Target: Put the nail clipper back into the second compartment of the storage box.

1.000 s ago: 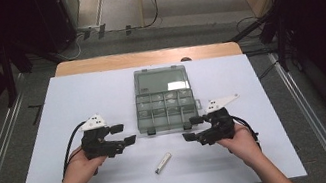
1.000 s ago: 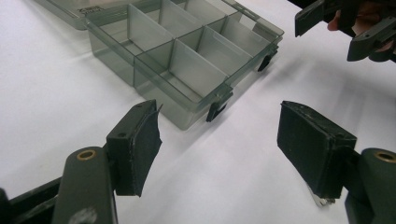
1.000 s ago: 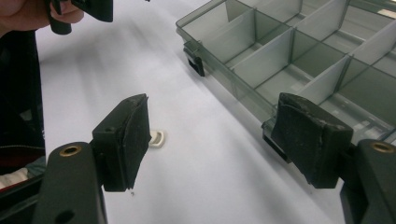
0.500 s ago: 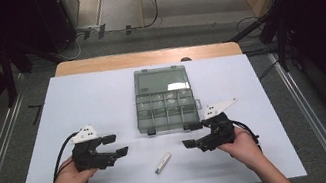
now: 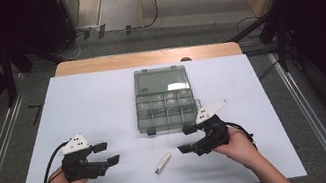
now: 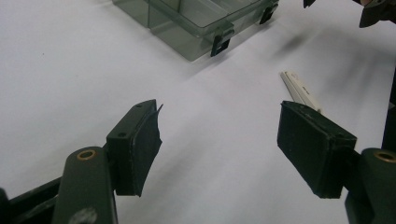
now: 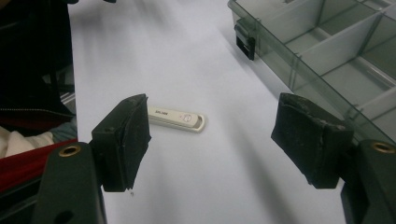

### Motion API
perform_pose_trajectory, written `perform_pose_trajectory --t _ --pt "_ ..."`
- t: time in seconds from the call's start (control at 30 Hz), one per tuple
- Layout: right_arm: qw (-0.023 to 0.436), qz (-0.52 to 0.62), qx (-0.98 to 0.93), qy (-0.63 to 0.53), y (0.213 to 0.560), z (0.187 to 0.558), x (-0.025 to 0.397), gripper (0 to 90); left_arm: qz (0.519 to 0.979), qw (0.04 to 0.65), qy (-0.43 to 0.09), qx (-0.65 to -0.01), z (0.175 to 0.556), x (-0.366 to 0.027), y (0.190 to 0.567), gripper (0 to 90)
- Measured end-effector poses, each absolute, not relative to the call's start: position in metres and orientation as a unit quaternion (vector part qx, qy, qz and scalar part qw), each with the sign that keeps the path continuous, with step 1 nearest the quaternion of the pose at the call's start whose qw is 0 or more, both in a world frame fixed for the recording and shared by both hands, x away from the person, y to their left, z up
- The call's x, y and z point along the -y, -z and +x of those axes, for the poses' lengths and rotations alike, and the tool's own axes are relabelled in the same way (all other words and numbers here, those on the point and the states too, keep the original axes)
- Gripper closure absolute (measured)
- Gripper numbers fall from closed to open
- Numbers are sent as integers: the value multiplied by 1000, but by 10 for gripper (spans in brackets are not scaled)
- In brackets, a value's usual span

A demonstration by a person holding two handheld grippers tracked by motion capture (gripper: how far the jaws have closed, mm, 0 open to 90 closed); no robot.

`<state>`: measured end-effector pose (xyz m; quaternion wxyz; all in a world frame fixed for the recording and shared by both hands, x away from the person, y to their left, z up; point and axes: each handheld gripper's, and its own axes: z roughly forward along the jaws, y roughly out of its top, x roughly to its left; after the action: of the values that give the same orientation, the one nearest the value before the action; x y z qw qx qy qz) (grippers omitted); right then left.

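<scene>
A clear grey compartment box (image 5: 162, 99) lies open in the middle of the white table (image 5: 102, 102), its divided tray (image 7: 327, 46) nearest me. A small white USB stick (image 5: 163, 162) lies flat in front of it, between my two grippers. My left gripper (image 5: 107, 152) stands open to the stick's left, pointing right, with nothing between its pads (image 6: 137, 144); the stick (image 6: 299, 88) shows just beyond its right pad. My right gripper (image 5: 185, 139) is open to the stick's right, pointing left. The stick (image 7: 180, 119) lies beyond its left pad (image 7: 123, 140).
The box's front corner with a black latch (image 6: 219, 44) is close ahead of the left gripper. A wooden strip (image 5: 145, 58) edges the table's far side. Floor and dark stands surround the table. A person's dark and red clothing (image 7: 28, 116) sits at the near edge.
Both grippers drew back toward the table's near edge. The left one also shifted left, away from the box. The stick and box have not moved.
</scene>
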<state>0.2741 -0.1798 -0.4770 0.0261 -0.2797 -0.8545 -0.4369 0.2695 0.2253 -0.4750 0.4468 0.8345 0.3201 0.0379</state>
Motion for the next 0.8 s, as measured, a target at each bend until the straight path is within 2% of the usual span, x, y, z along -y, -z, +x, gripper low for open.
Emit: perform_pose_trajectory --t 0.43,0.8 --pt "53 -232 870 431 476 281 161 259 830 441 -44 -339 261 -236 481 295" --pt "57 -201 885 416 477 284 147 276 828 438 -46 -347 258 -240 483 295"
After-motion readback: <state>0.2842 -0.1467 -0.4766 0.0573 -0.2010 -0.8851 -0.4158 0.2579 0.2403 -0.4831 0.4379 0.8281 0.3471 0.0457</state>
